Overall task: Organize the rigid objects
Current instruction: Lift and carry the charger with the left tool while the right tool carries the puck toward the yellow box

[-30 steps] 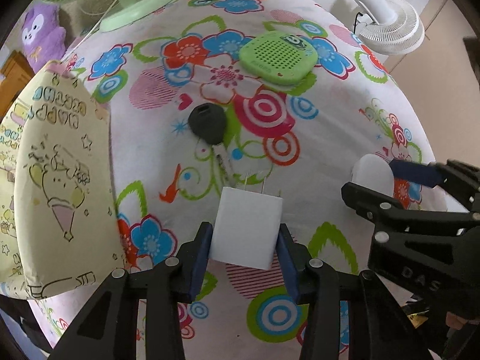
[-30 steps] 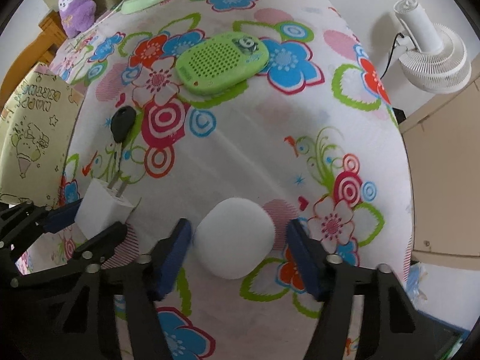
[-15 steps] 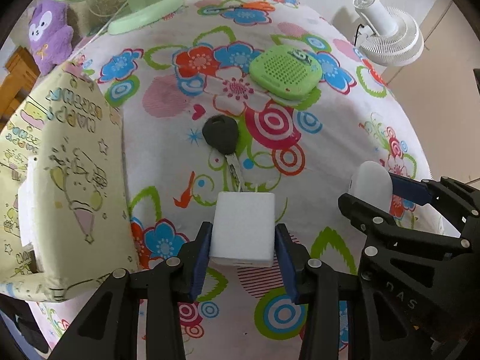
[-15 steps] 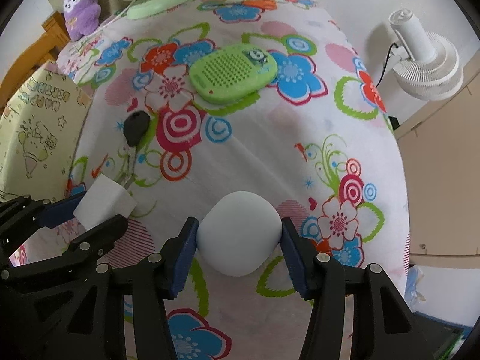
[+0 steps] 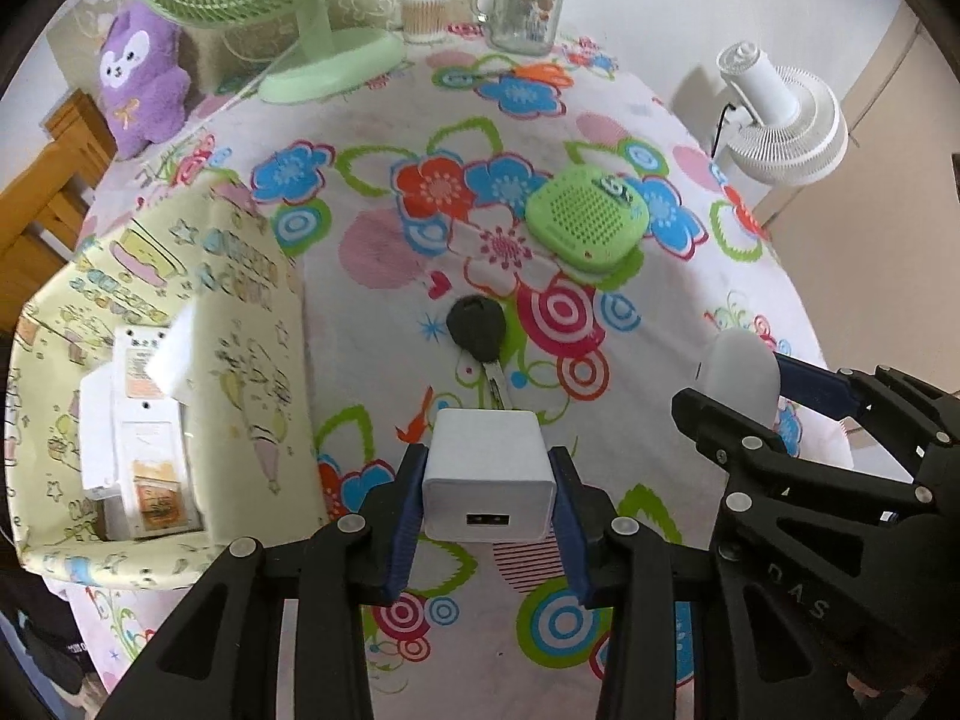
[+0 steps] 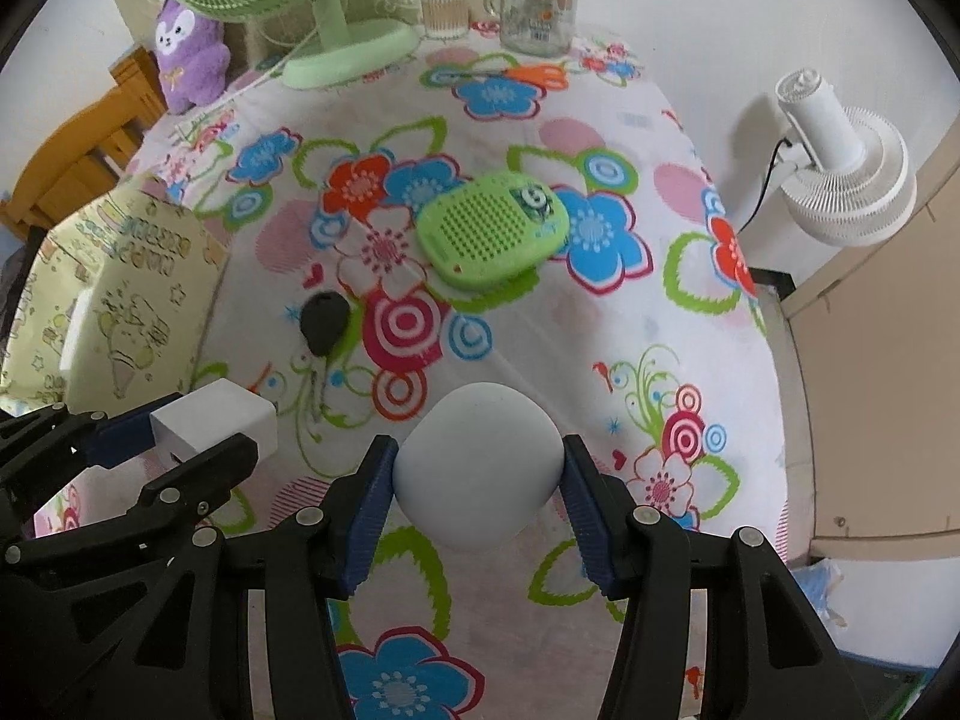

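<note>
A floral tablecloth (image 5: pixel 384 276) is spread under everything; a yellow bag (image 5: pixel 252 312) stands at its left edge. Above the cloth, a white pod (image 6: pixel 480 474) is clamped by the right gripper (image 6: pixel 480 480), a charger (image 5: pixel 487 480) by the left gripper (image 5: pixel 487 516), whose jaws have just narrowed

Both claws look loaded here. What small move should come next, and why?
Probably swing the left claw toward the yellow fabric bin on its left. It is shut on the white USB charger, and white boxes already lie in that bin. The right claw is shut on the white rounded case and could follow. The black key and green device remain on the tablecloth.
</note>
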`<state>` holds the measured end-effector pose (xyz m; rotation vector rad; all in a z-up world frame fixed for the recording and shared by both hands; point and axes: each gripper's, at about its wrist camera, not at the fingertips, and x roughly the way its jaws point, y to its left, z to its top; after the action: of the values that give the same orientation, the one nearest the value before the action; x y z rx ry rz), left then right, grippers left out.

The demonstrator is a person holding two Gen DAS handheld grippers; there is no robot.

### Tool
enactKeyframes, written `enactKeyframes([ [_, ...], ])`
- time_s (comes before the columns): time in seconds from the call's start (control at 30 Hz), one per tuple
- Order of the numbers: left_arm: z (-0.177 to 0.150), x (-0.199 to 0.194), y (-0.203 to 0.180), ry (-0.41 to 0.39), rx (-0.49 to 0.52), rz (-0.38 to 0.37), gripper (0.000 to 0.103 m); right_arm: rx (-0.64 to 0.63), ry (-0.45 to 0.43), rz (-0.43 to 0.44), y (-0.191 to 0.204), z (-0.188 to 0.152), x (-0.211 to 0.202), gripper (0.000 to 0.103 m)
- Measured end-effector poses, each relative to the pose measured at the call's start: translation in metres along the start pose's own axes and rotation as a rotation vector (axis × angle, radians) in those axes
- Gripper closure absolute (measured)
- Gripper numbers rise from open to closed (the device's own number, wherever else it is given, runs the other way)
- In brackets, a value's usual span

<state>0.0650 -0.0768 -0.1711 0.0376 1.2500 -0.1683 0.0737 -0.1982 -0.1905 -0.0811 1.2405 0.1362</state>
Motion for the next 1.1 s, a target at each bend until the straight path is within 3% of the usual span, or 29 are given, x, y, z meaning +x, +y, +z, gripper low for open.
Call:
enactKeyframes([
  [1.1,0.024,-0.096,0.007,-0.193,-0.017,0.057,0.063,-0.017,-0.185,0.003,0.017,0.033,-0.098,0.046],
])
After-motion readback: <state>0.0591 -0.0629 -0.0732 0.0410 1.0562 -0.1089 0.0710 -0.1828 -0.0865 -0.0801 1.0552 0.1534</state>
